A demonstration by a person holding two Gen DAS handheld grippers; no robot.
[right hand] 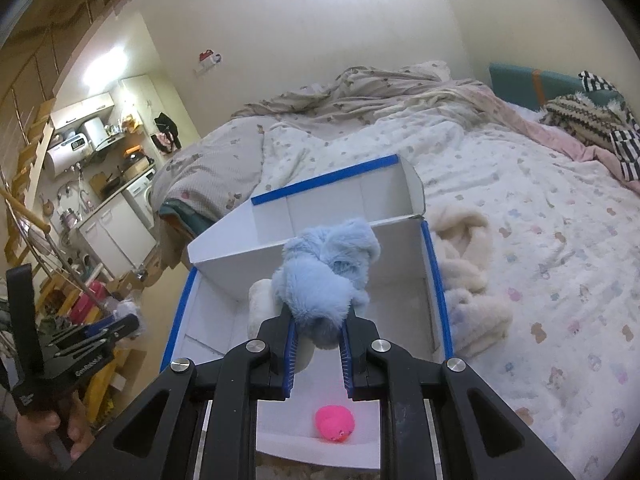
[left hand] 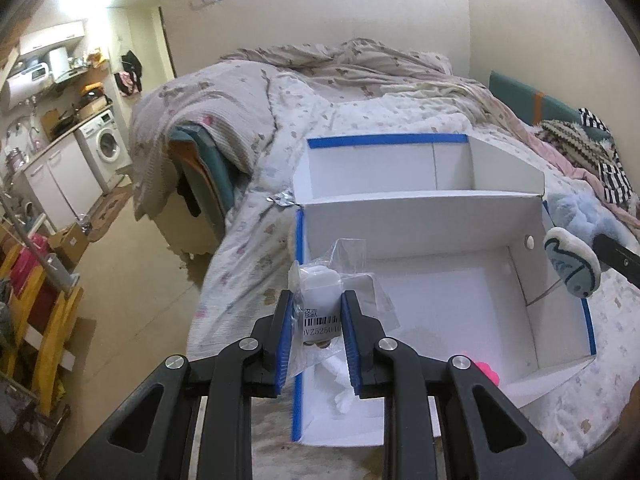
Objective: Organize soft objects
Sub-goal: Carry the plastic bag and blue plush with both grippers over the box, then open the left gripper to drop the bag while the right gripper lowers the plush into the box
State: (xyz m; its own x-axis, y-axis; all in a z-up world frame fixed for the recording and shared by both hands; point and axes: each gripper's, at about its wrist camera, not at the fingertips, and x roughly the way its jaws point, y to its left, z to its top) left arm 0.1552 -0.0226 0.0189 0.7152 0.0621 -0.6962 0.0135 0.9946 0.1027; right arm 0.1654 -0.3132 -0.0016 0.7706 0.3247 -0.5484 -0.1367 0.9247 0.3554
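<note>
Each claw [left hand: 316, 320] is black, with blue ribbed pads [right hand: 290, 354], silver round screws [right hand: 380, 345] and triangular cut-outs.

Cream walls [left hand: 360, 8], rumpled bed [right hand: 520, 200], washing machine [left hand: 105, 148] beyond.

One white box [right hand: 404, 256] with its one lid [right hand: 348, 196] lay ahead of the tools. There were two tools: left [left hand: 316, 312] and right [right hand: 319, 320]. One bagged toy [left hand: 320, 300], one blue plush [right hand: 324, 276], one pink toy [right hand: 334, 423], one cream plush [right hand: 468, 280] beside the box.
</note>
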